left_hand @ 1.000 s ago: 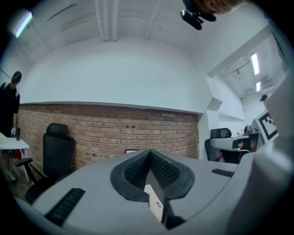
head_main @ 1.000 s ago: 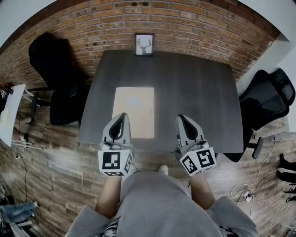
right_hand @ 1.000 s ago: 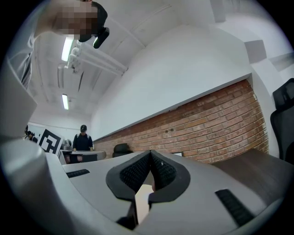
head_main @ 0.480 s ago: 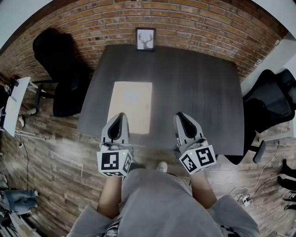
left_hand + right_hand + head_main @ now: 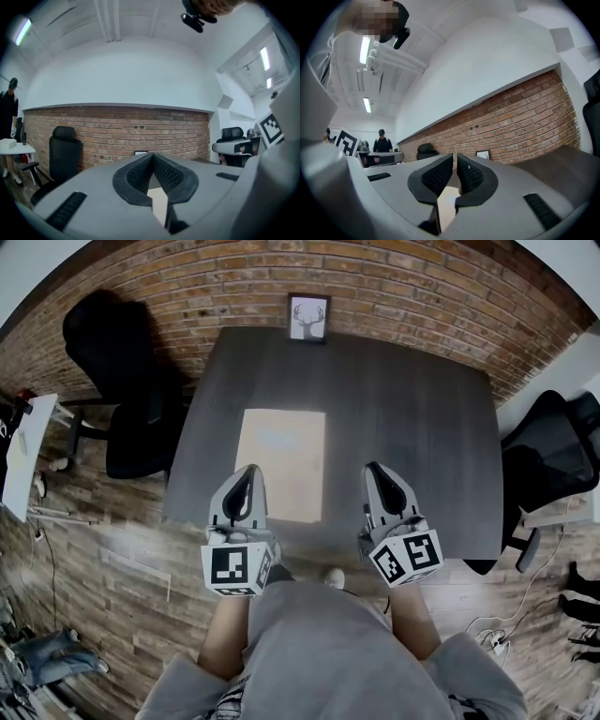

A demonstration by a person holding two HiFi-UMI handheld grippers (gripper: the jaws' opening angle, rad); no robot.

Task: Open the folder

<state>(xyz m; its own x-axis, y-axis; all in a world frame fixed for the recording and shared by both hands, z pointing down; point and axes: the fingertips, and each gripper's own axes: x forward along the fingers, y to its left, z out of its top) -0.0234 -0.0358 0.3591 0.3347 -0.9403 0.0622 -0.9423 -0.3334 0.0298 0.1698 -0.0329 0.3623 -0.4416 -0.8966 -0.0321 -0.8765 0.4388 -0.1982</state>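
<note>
A tan folder (image 5: 281, 460) lies closed and flat on the dark table (image 5: 403, 427), near its front edge and left of centre. My left gripper (image 5: 247, 470) is shut and empty, its tip over the folder's near left part. My right gripper (image 5: 373, 468) hangs over bare table to the right of the folder, shut with nothing in it. In the left gripper view the left gripper (image 5: 152, 155) shows its pads meeting, with the folder (image 5: 159, 206) pale below them. In the right gripper view the right gripper (image 5: 455, 155) has its pads almost touching above the folder (image 5: 446, 197).
A framed deer picture (image 5: 308, 318) stands at the table's far edge against the brick wall. Black office chairs stand at the left (image 5: 112, 362) and right (image 5: 553, 446). A white side table (image 5: 23, 460) is at the far left. A person (image 5: 382, 140) stands in the background.
The head camera has shifted a little. Both grippers stay shut at the table's near edge, barely moved. The folder lies where it was.
</note>
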